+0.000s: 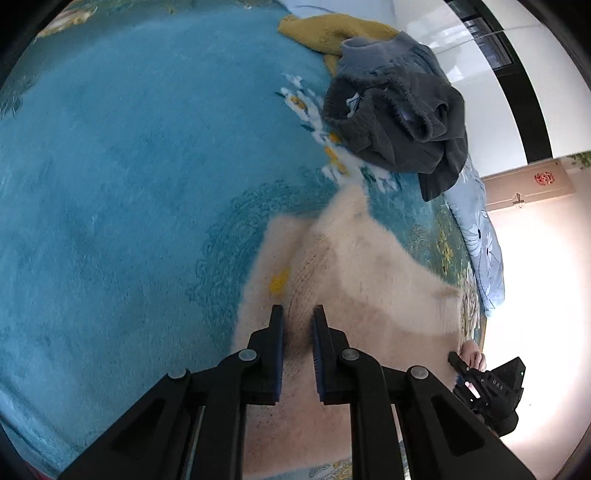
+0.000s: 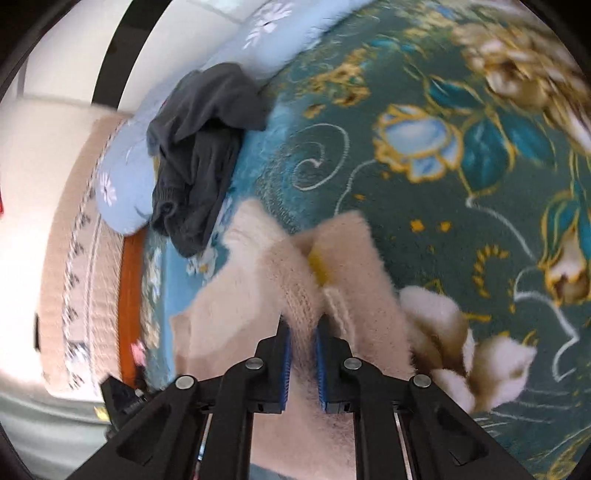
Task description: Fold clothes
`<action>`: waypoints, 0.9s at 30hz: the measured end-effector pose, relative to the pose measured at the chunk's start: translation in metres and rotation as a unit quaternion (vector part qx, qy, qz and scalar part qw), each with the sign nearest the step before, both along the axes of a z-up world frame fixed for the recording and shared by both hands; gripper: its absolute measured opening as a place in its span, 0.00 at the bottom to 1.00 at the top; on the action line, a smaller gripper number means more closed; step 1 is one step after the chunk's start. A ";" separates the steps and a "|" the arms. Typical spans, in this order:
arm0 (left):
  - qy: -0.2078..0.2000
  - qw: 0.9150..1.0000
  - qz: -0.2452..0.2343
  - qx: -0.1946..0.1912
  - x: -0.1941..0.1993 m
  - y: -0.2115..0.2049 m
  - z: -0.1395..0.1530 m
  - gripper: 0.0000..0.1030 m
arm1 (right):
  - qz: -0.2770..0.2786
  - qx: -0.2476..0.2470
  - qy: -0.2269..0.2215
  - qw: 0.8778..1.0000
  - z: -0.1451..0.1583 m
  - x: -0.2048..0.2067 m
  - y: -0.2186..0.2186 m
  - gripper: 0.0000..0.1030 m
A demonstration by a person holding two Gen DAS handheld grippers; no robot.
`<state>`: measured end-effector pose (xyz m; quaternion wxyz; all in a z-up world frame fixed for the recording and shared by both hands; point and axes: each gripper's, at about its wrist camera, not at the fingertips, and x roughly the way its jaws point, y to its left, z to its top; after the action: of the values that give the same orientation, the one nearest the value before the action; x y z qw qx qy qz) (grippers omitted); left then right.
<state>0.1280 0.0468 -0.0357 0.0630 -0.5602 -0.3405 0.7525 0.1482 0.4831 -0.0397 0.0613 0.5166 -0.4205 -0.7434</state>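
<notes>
A fuzzy cream sweater (image 1: 354, 273) lies on the blue floral blanket (image 1: 110, 184), with a small yellow tag. My left gripper (image 1: 298, 314) is shut on the sweater's knit edge, fabric pinched between the jaws. In the right wrist view the same cream sweater (image 2: 266, 280) is bunched up, and my right gripper (image 2: 303, 323) is shut on its ribbed edge. The right gripper also shows in the left wrist view (image 1: 480, 384) at the sweater's far corner.
A dark grey garment (image 1: 399, 122) is crumpled at the blanket's far edge, also in the right wrist view (image 2: 199, 147). A mustard yellow garment (image 1: 325, 33) lies behind it. A light blue floral quilt (image 2: 125, 184) runs along the bed's edge.
</notes>
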 end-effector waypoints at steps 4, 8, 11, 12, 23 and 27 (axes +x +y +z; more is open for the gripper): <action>-0.003 1.000 -0.002 -0.013 0.000 0.002 0.002 0.13 | 0.012 0.020 -0.005 1.000 0.005 -0.004 -0.003 0.12; -0.023 0.999 0.000 -0.029 -0.001 0.002 -0.005 0.15 | 0.013 0.031 -0.015 0.999 0.001 -0.001 -0.004 0.12; -0.024 0.999 0.001 -0.027 0.000 0.001 -0.005 0.16 | 0.007 0.026 -0.018 0.999 -0.003 0.002 -0.002 0.12; -0.023 1.000 0.004 -0.021 0.000 -0.001 -0.006 0.16 | 0.008 0.024 -0.018 1.000 -0.003 0.003 -0.002 0.15; 0.012 0.999 0.030 -0.032 0.006 -0.008 0.010 0.40 | -0.010 0.028 -0.007 1.000 0.014 0.015 0.017 0.54; 0.000 0.998 0.054 -0.026 0.006 -0.013 0.004 0.62 | -0.020 0.032 -0.022 0.999 0.007 0.020 0.023 0.69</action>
<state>0.1342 0.0333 -0.0322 0.0074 -0.5421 -0.3506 0.7637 0.1679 0.5065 -0.0325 0.0208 0.5261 -0.4082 -0.7457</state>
